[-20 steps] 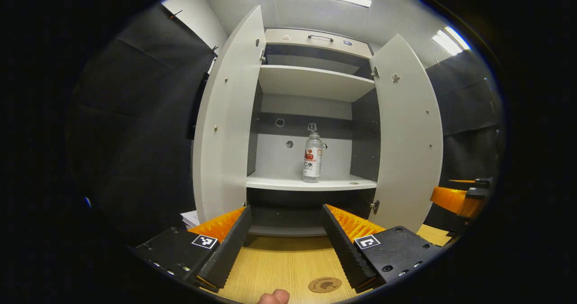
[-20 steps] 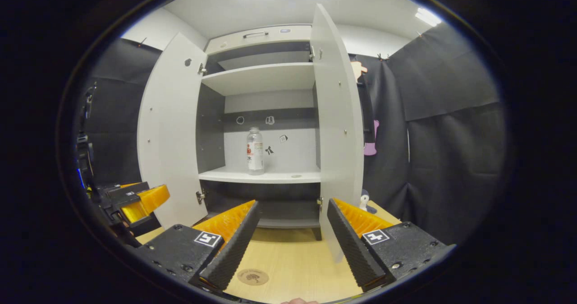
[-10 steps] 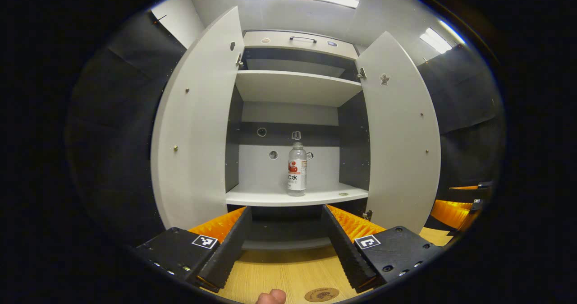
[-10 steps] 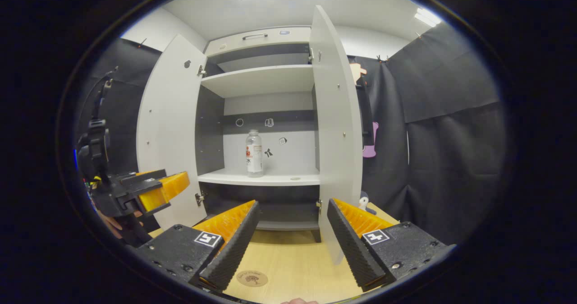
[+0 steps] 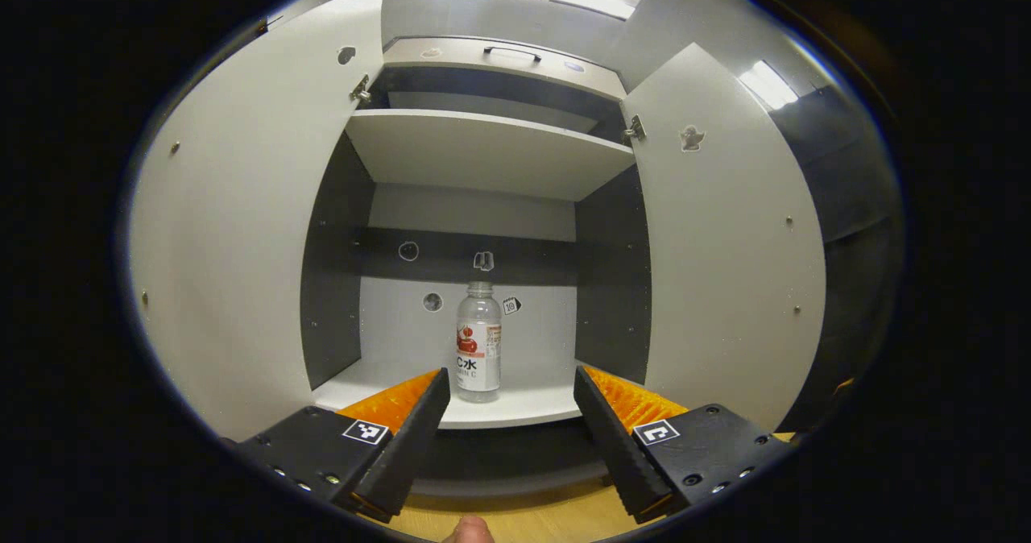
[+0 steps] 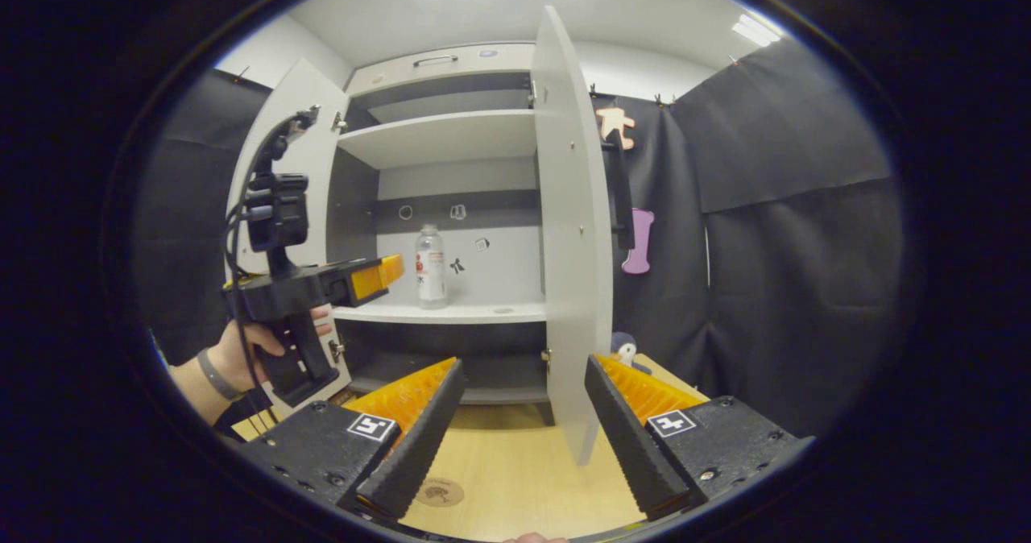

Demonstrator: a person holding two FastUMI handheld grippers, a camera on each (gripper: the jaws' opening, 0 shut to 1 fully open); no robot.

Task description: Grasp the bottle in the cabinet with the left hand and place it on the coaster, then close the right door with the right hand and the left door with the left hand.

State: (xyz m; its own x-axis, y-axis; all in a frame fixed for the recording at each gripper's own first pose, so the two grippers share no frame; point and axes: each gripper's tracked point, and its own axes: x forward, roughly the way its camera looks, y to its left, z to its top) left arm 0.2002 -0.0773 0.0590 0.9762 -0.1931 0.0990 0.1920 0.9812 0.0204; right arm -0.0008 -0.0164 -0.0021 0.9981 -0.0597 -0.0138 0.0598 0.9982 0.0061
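A clear bottle with a red and white label stands upright on the cabinet's lower shelf. My left gripper is open just in front of the shelf edge, with the bottle ahead between its fingers, apart from them. In the right gripper view the bottle stands on the shelf, and the left gripper, held by a hand, hovers to its left. My right gripper is open above the wooden table, the round coaster lying below its left finger. Both doors, left and right, stand open.
An upper shelf sits above the bottle. The right door's edge hangs close between my right gripper's fingers. A small penguin figure stands on the wooden table by the black cloth wall.
My left gripper has moved up and forward toward the cabinet, so the bottle and shelf look larger and the coaster has dropped out of its view. My right gripper has shifted only slightly.
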